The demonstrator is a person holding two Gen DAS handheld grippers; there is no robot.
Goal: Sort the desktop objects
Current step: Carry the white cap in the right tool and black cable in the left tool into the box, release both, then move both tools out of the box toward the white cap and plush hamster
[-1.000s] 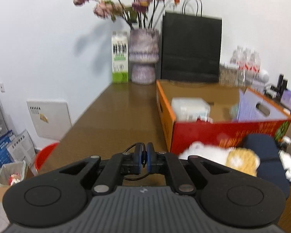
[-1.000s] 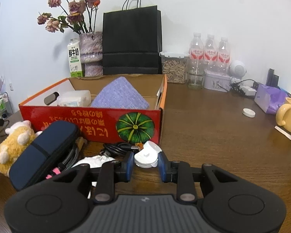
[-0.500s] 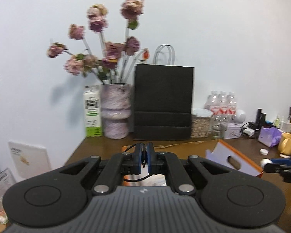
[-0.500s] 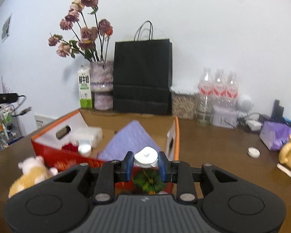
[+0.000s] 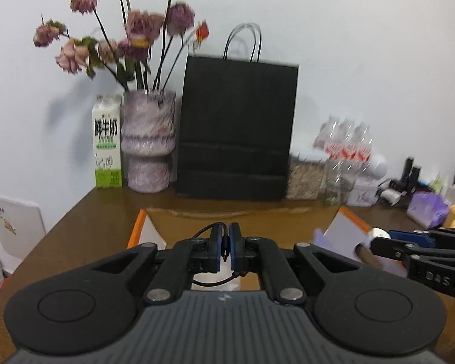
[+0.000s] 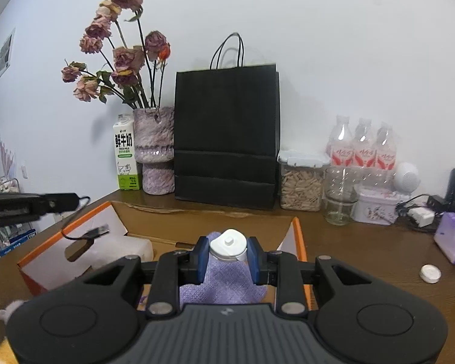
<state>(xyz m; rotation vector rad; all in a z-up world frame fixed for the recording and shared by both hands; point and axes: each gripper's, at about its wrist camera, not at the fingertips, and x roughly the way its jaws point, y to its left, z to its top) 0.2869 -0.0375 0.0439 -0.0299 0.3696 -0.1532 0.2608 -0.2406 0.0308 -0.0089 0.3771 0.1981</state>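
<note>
White charger pinched in right hand-held gripper; black cable clamped in left hand-held gripper. Risk: taut cable could tug charger loose, dropping it outside cardboard box.

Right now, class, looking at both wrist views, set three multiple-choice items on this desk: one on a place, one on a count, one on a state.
1. The milk carton stands where?
A. left of the vase
B. inside the box
C. behind the bag

2. Red-labelled bottles at the wall?
A. one
B. three
C. five

3. The right hand-held gripper?
A. empty, wide open
B. closed on a white charger
C. closed on a mug

Answers: 1 A, carton beside vase; 2 B, three caps show; 3 B, pads press the charger.
</note>
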